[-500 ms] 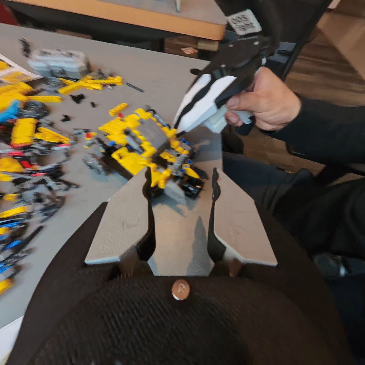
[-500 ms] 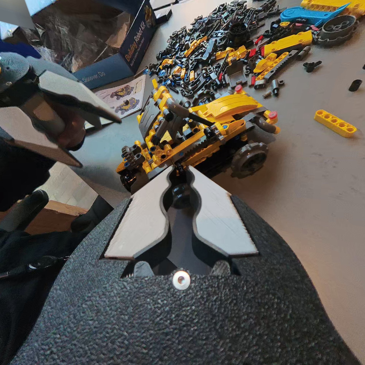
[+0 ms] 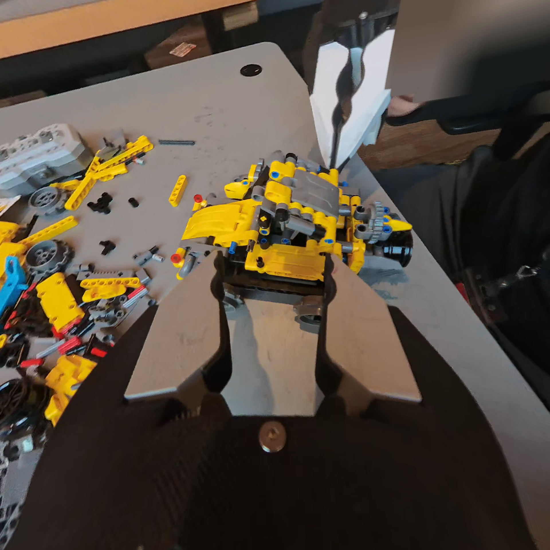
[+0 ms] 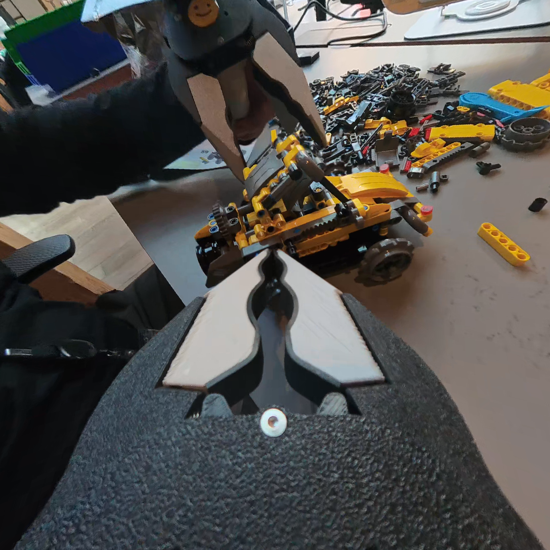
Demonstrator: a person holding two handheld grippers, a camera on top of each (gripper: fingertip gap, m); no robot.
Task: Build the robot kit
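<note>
A partly built yellow and grey brick car point(image 3: 285, 235) stands near the grey table's right edge point(image 3: 446, 312). My left gripper point(image 3: 273, 262) is open, with its fingers on either side of the car's near flank. In the right wrist view the left gripper point(image 4: 276, 151) comes down from above over the car's grey roof panel point(image 4: 262, 175). My right gripper point(image 4: 272, 253) is shut, with its tips against the lower side of the car point(image 4: 312, 220). I cannot tell if it pinches a small part. It also shows in the left wrist view point(image 3: 336, 160), at the car's far side.
Loose yellow, black, red and blue parts point(image 3: 59, 297) cover the table's left half. A grey hub block point(image 3: 38, 157), a spare wheel point(image 3: 47, 256) and a short yellow beam point(image 4: 503, 244) lie nearby. A person's dark sleeve point(image 4: 89, 143) and a chair armrest point(image 4: 38, 256) are beside the table's edge. The left gripper's tips are roughly 9 cm from the right gripper's.
My left gripper has moved in over the car and opened wider around it. The right gripper's jaws have closed further, and its view of the car has shifted.
</note>
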